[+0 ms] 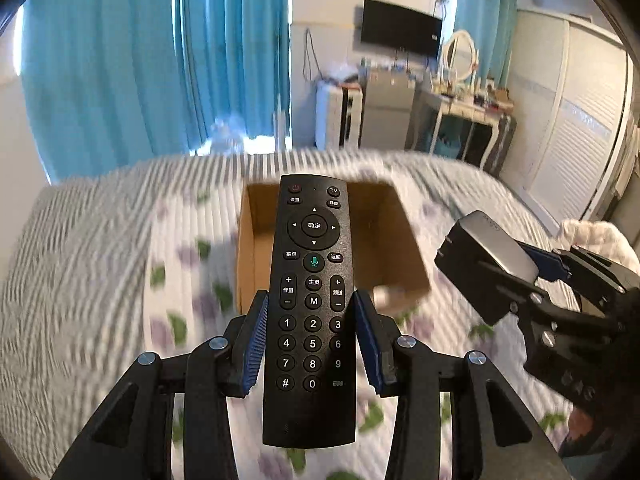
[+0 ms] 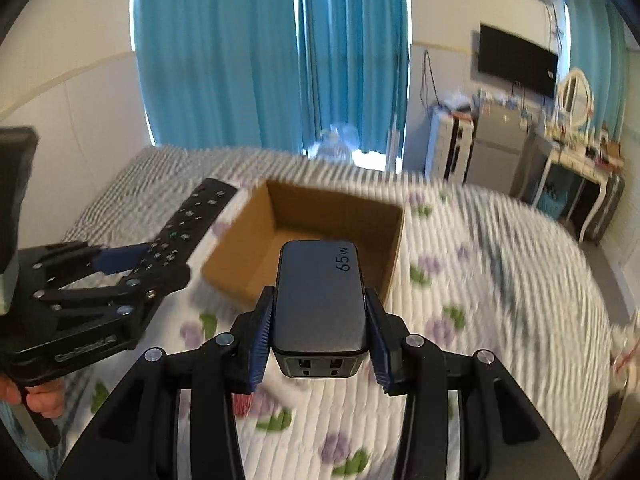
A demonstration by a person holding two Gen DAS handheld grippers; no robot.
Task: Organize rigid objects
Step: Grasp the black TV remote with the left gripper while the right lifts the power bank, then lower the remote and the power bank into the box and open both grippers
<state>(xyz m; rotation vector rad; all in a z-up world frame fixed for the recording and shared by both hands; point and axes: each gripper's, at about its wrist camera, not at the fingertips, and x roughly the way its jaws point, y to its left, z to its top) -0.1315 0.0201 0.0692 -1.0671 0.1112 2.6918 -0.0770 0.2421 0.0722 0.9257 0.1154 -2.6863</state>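
Observation:
My left gripper [image 1: 310,320] is shut on a black TV remote [image 1: 314,264], held lengthwise above the bed with its far end over an open cardboard box [image 1: 256,240]. My right gripper [image 2: 320,320] is shut on a dark grey 65W charger [image 2: 320,300], held just in front of the box [image 2: 292,216]. In the left wrist view the right gripper [image 1: 532,280] with the charger [image 1: 496,244] hangs to the right of the box. In the right wrist view the left gripper [image 2: 132,264] with the remote [image 2: 188,220] is left of the box. The visible part of the box interior looks empty.
The box sits on a bed with a white quilt [image 2: 480,280] printed with purple flowers. Blue curtains [image 2: 260,52] hang behind. A wall TV [image 2: 516,60], a small fridge [image 2: 496,140], a dressing table with a mirror [image 2: 576,100] and a white wardrobe [image 1: 572,120] stand at the right.

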